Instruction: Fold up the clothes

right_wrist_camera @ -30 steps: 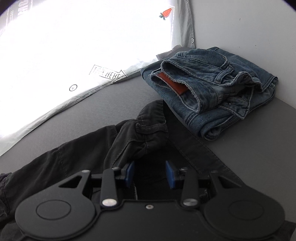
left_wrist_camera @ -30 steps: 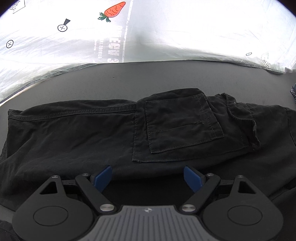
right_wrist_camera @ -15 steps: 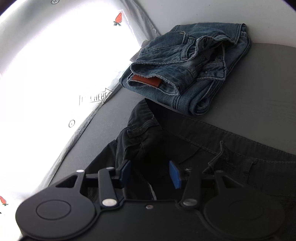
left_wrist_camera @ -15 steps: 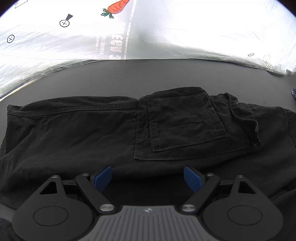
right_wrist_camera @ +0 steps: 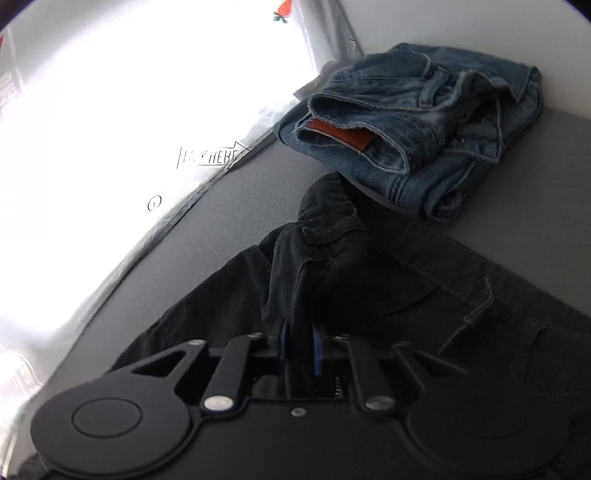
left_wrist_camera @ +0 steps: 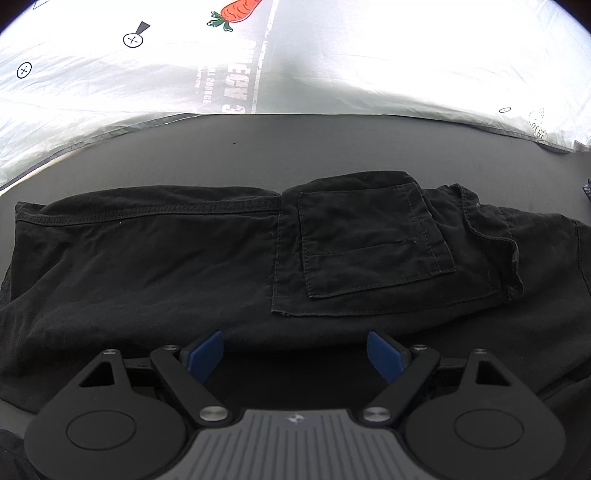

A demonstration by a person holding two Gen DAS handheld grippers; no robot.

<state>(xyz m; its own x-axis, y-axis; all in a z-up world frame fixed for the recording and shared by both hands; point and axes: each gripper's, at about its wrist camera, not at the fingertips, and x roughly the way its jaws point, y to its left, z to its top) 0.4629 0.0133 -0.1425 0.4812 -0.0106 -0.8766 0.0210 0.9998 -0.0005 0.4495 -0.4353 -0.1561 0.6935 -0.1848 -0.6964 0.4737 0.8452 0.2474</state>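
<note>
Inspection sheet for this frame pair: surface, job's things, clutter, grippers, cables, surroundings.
Surface: dark grey tabletop, bare beyond the clothes.
Job's things: black trousers spread flat, patch pocket up; folded blue jeans beside them.
Clutter: nothing seen.
Grippers: left gripper open above the trousers' near edge; right gripper closing, a bunch of black cloth pinched between its pads.
Cables: nothing seen.
Surroundings: white printed sheet with a carrot drawing behind the table.
</note>
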